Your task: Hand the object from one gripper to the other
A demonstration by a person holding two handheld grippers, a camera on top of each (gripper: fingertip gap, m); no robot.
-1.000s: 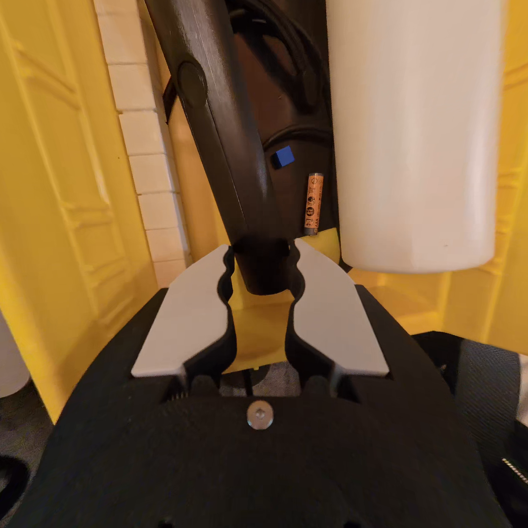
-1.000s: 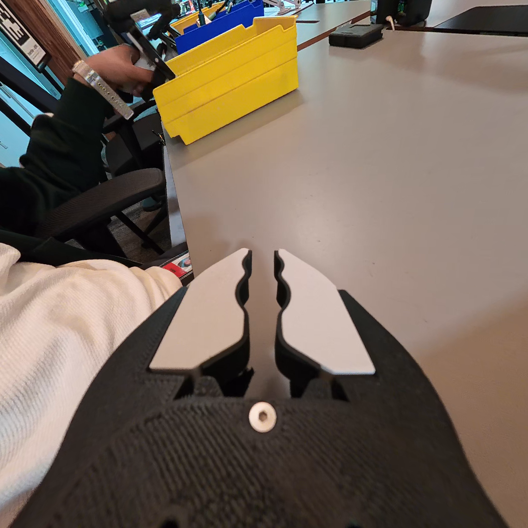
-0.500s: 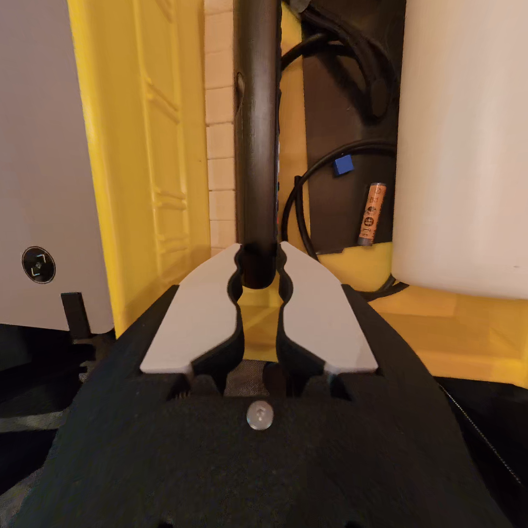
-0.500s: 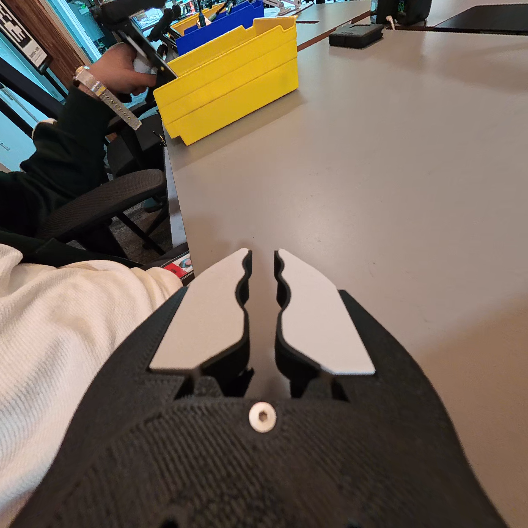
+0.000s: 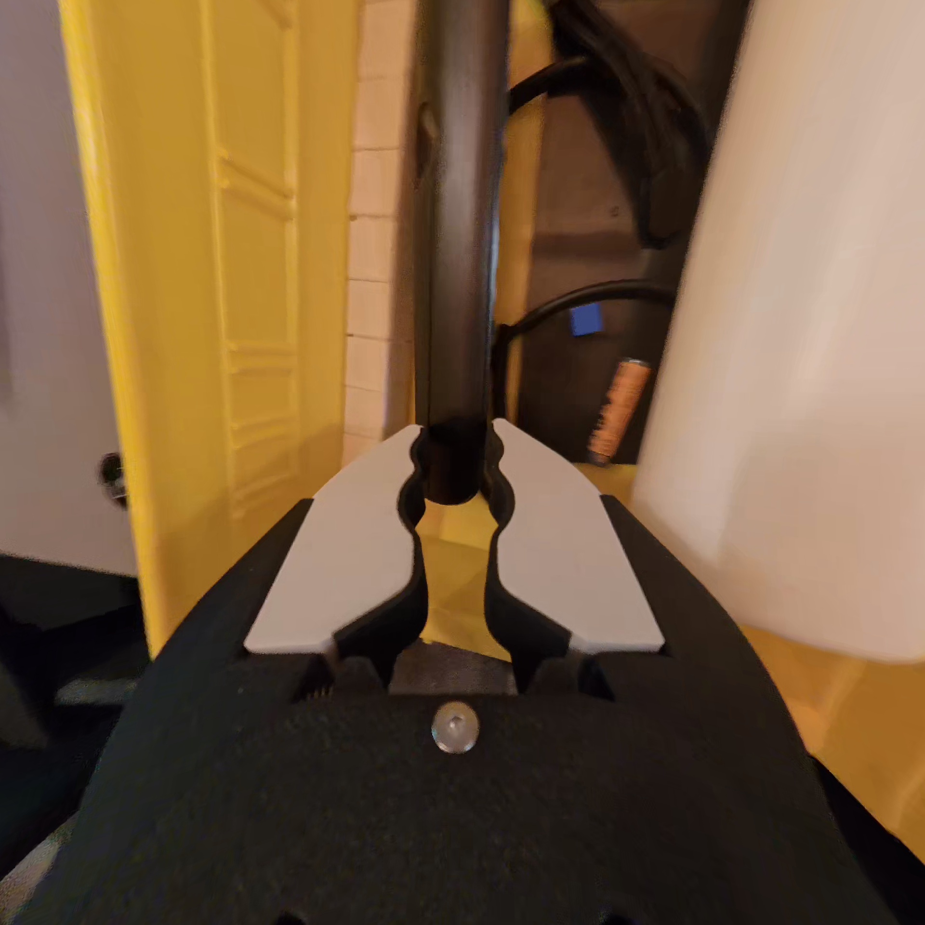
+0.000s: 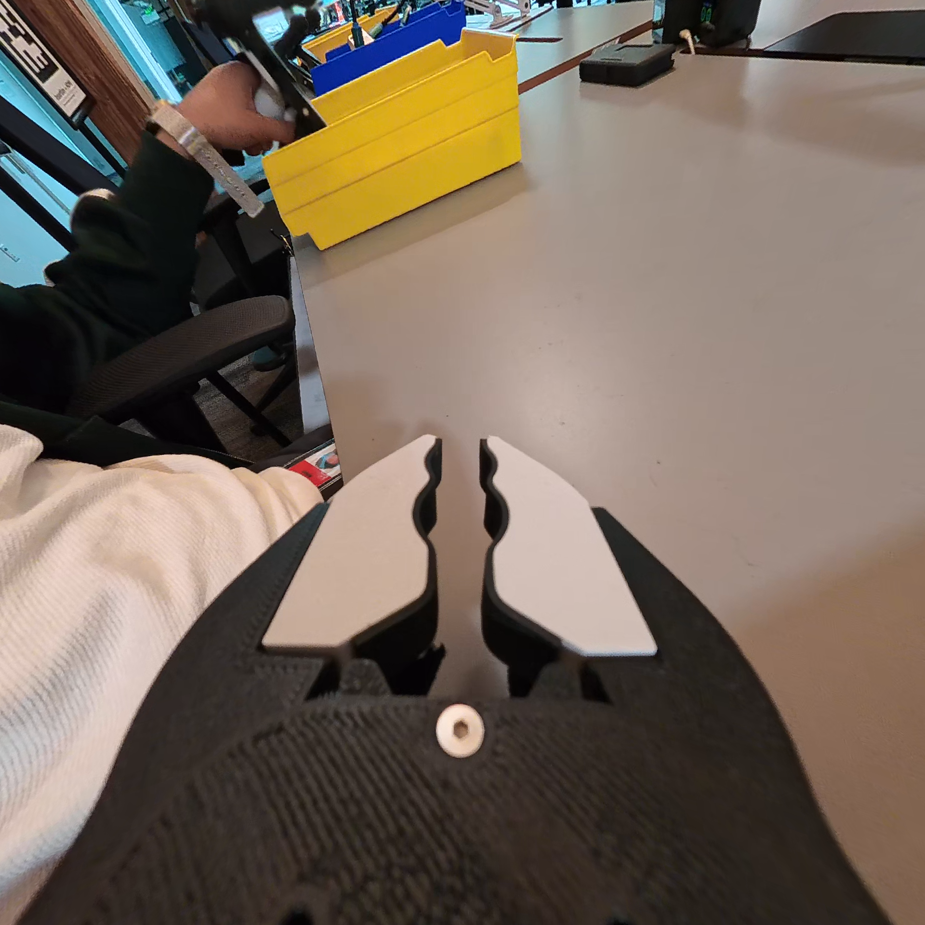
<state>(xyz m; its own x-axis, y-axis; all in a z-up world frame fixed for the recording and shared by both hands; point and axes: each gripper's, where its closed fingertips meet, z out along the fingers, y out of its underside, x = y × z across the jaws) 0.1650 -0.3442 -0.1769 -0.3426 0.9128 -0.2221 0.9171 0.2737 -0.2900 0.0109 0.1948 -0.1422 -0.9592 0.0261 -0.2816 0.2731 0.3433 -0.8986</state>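
My left gripper is shut on the near end of a long black object, which stands straight ahead inside a yellow bin. In the right wrist view the left gripper is a black device in a hand at the near end of the same yellow bin. My right gripper is far from it, low over the grey table. Its jaws stand a narrow gap apart with nothing between them.
The bin also holds a big white cylinder, an orange battery, a small blue cube, black cables and a row of white blocks. Behind it are a blue bin and a black box. An office chair is at left. Across from one pair of fingers to the other is roughly 55 cm.
The left jaws have closed in on the black object, which went from tilted to straight ahead in the view. The bin contents have shifted slightly. The right gripper has not moved.
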